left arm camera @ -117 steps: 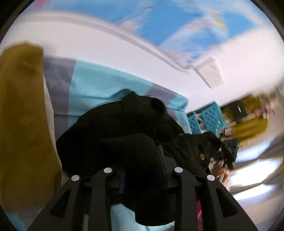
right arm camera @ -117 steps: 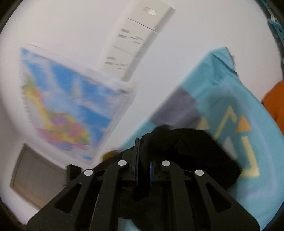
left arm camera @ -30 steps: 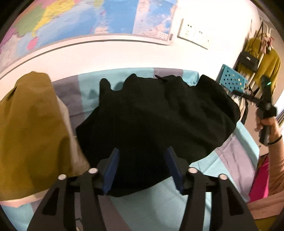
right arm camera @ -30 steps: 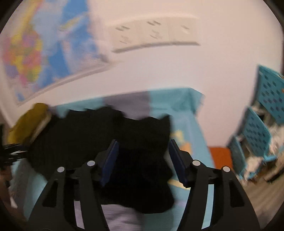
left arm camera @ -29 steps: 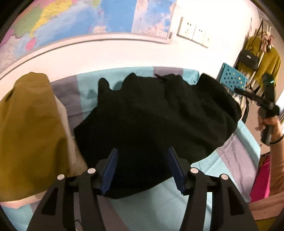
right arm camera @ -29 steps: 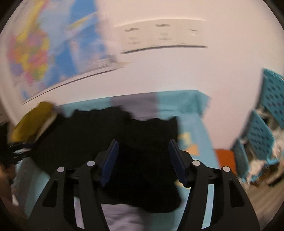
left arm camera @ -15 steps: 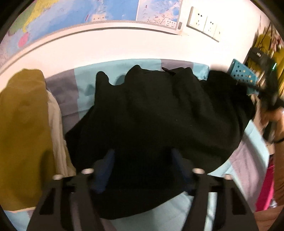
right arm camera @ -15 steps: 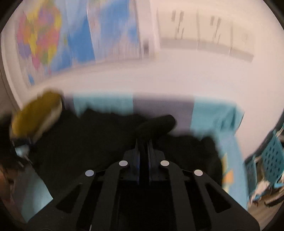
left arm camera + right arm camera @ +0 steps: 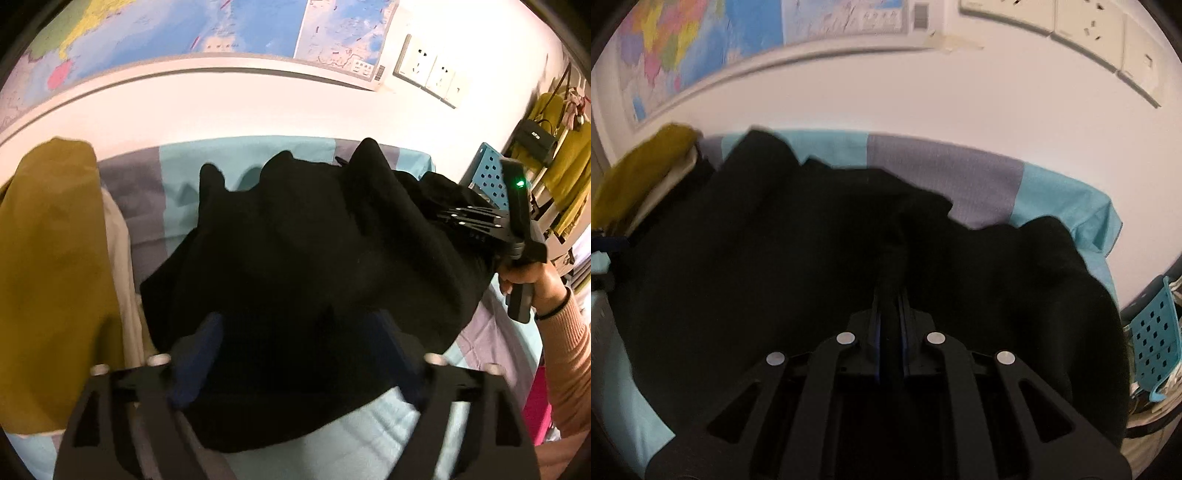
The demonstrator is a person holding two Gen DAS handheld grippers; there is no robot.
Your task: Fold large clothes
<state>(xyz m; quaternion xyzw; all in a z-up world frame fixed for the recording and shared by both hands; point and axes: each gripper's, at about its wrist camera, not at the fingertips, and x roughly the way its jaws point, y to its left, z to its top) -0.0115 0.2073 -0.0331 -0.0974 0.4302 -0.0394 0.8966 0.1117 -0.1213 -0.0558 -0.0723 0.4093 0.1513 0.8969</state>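
At far left, a mustard garment (image 9: 51, 273) lies heaped over a cream layer (image 9: 122, 273), beside the black garment (image 9: 295, 258). The black garment is spread over a sheet (image 9: 236, 162) of teal and grey blocks, covering most of it, with its far edge rising in several peaks toward the wall.

Left gripper (image 9: 295, 350): jaws set wide apart, blue pads (image 9: 201, 350) visible on either side of the near hem. The fingers straddle the cloth; nothing is clamped between them. Whether the pads touch the fabric cannot be told.

Right gripper (image 9: 891, 321): jaws closed to a narrow slit, with a ridge of black garment (image 9: 812, 277) pinched between the blue pads (image 9: 874, 332). From the left wrist view the right gripper (image 9: 443, 216) sits at the garment's right edge, held by a hand (image 9: 528, 277) in a pink sleeve, a green light lit on its body.

On the wall behind: a map (image 9: 221, 26), then outlets (image 9: 428, 70). At right, a blue perforated basket (image 9: 1156, 339) stands beside the sheet's edge.
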